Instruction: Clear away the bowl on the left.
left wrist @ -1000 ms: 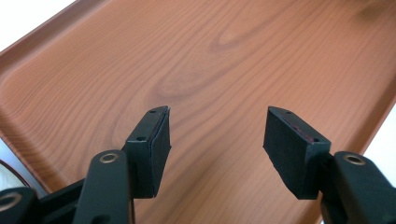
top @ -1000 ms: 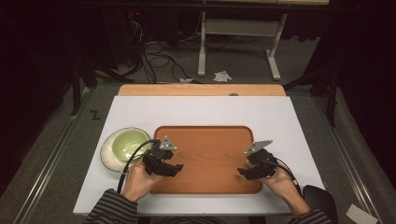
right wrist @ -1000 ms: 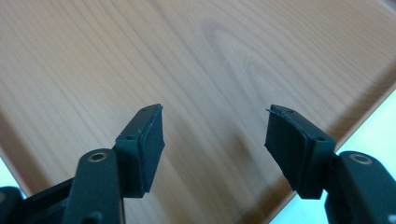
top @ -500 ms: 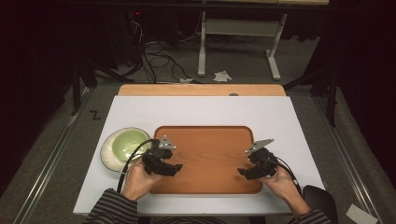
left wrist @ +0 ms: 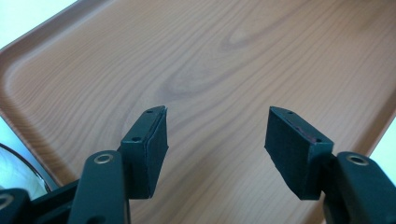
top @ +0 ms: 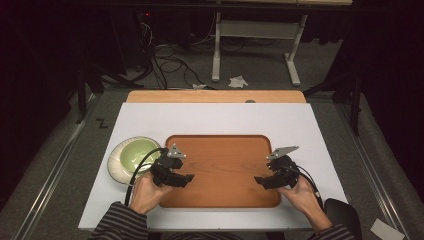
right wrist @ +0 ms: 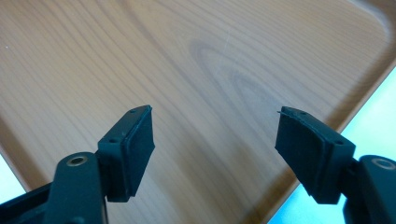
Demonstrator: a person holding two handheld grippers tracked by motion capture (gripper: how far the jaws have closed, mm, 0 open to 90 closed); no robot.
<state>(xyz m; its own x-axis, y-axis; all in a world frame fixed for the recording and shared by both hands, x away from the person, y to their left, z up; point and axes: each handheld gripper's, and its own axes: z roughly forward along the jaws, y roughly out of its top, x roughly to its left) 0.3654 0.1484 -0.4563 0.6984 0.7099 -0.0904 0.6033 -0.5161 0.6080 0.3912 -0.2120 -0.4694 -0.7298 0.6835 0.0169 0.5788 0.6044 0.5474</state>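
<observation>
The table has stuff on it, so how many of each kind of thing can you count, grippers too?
Wooden tray: 1
Green bowl: 1
Hand-held grippers: 2, the left hand-held gripper and the right hand-held gripper, both open over the tray
Total: 4

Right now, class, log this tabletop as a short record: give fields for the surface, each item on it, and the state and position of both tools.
Surface: white table top
Item 1: wooden tray, centre, nothing on it
Item 2: green bowl, left of the tray, outside it
Left tool: open, holding nothing, over the tray's left part
Right tool: open, holding nothing, over the tray's right part
Tool facing: tips point toward each other across the tray
</observation>
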